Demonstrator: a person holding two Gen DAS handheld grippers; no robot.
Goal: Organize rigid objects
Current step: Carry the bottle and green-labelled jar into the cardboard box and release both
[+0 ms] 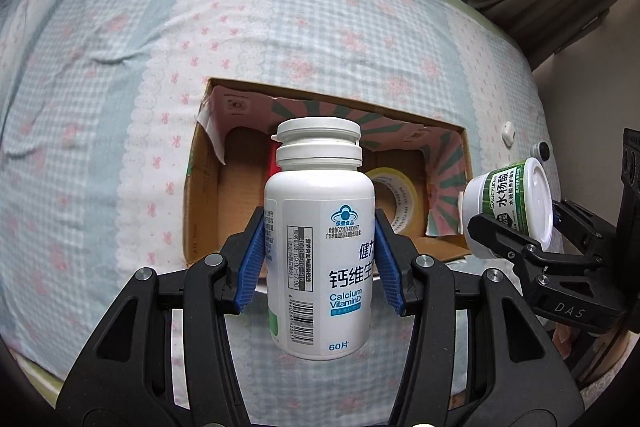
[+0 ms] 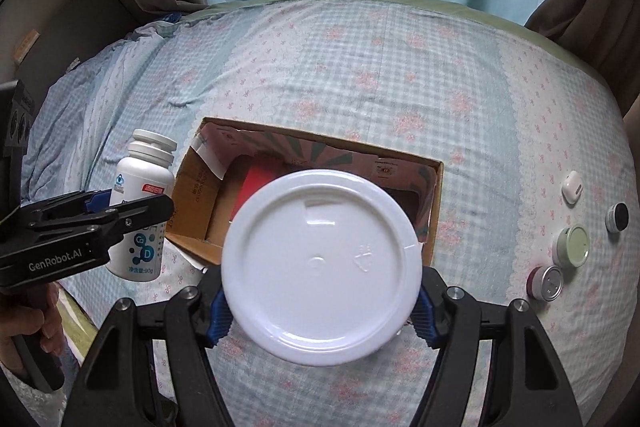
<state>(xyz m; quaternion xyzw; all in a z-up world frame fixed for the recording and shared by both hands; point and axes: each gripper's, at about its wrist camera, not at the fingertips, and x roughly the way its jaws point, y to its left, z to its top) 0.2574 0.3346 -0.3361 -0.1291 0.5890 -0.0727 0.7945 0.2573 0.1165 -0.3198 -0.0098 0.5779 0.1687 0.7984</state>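
My left gripper (image 1: 319, 259) is shut on a white calcium pill bottle (image 1: 320, 239), held upright above the near edge of an open cardboard box (image 1: 200, 195). My right gripper (image 2: 320, 311) is shut on a white-lidded jar (image 2: 322, 273) with a green label, its lid facing the camera. That jar (image 1: 508, 209) hangs just right of the box in the left wrist view. The box (image 2: 192, 195) holds a red item (image 2: 256, 187) and a roll of yellow tape (image 1: 396, 199). The bottle (image 2: 138, 207) and left gripper (image 2: 120, 215) show at the left of the right wrist view.
The box lies on a bed with a blue checked, pink-flowered sheet (image 2: 360, 75). To the box's right lie a white earbud case (image 2: 572, 187), a small black-topped jar (image 2: 618, 217), a green-lidded tin (image 2: 574, 245) and a silver-lidded tin (image 2: 548, 283). Curtains hang behind.
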